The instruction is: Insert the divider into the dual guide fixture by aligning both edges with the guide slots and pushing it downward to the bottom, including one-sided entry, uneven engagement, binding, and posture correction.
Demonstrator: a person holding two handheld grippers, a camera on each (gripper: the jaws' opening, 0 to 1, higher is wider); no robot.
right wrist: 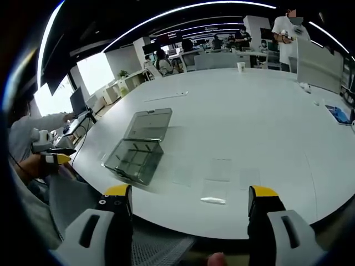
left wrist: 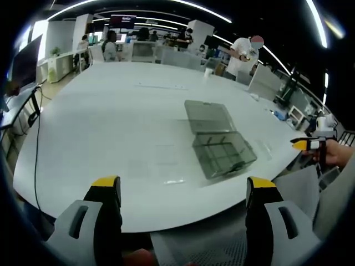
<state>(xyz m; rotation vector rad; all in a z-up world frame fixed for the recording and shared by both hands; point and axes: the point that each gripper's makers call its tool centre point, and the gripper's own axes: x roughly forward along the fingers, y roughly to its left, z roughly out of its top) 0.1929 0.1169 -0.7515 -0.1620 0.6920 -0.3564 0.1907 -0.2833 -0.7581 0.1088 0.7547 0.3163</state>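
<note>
Stretching across both views is a broad white bench (left wrist: 111,127) with a rounded edge, its top smooth and faintly glossy, set in an open office lit by long curved ceiling strips. Desks, monitors and seated people line the far side; a standing person in a white shirt (left wrist: 241,55) is beyond the bench, near a paper cup (right wrist: 241,66).

Near the middle of the bench sits the guide fixture (left wrist: 222,152) — a smoky translucent plastic case, rectangular, with thin internal walls forming compartments and its flat hinged lid (left wrist: 206,116) laid open behind it. Several clear, flat divider sheets (right wrist: 215,183) lie on the bench beside the case, thin and nearly invisible against the white, apart from the fixture and from both grippers.

The left gripper (left wrist: 183,191) hangs off the near bench edge, its grey fingers with yellow tips spread wide and holding nothing. The right gripper (right wrist: 188,199) is likewise over the bench edge, fingers wide apart and empty. A dark cable (left wrist: 36,149) trails down the bench's left side in the left gripper view.
</note>
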